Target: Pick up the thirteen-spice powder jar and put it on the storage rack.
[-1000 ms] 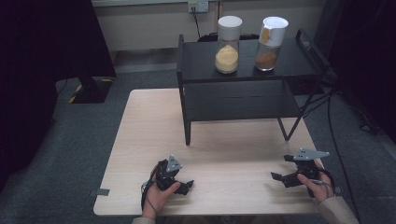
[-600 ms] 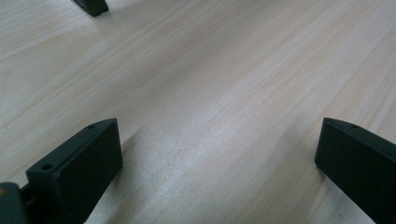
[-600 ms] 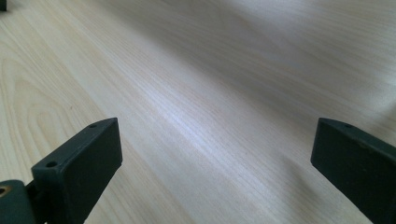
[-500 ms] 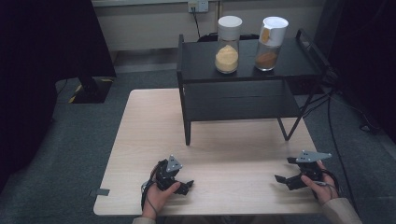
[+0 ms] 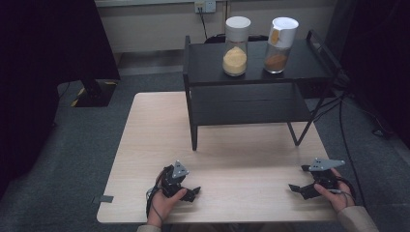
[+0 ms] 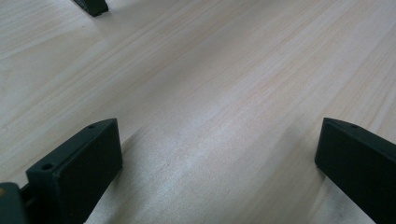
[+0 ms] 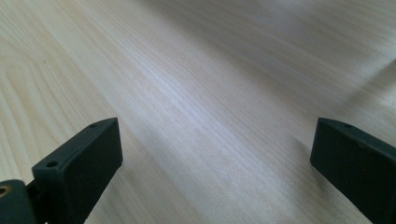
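My left gripper (image 5: 189,187) rests on the light wooden table (image 5: 154,135) near its front edge, held in a hand. Its jaws stand wide apart over bare wood in the left gripper view (image 6: 217,135), with nothing between them. My right gripper (image 5: 298,178) lies near the front right corner, also in a hand. In the right gripper view (image 7: 212,130) it is open too, with only wood grain between the jaws.
A black two-level shelf (image 5: 251,104) stands at the back of the table. On its top are a jar of yellow powder (image 5: 236,47) and a jar of brown powder (image 5: 279,45), both with white lids. A dark shelf foot (image 6: 91,6) shows far ahead of the left gripper.
My right gripper has shifted a little to the right along the front of the table. The left gripper has stayed where it was.
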`<action>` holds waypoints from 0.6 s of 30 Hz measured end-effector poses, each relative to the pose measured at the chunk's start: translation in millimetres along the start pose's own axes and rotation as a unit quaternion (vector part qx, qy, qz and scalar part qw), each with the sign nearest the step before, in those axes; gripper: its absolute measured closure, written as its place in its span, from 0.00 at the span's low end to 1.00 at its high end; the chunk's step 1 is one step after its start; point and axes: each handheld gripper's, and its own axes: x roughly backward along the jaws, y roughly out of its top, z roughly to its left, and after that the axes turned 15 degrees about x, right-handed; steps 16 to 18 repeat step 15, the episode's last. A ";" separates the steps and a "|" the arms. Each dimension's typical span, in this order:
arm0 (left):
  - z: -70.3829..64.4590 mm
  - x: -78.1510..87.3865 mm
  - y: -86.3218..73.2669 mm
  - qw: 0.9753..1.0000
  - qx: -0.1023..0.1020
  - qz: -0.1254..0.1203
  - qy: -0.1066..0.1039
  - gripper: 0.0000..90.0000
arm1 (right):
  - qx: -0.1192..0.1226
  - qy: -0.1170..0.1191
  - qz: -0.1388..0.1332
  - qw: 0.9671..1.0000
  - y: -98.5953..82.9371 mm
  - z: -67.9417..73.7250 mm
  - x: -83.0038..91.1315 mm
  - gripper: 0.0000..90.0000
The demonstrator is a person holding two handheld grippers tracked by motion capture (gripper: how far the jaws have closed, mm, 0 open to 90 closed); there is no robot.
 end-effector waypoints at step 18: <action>0.1 0.2 0.5 1.000 -0.002 0.001 0.001 0.00 | 0.018 -0.003 0.019 1.000 6.0 3.3 -2.5 0.00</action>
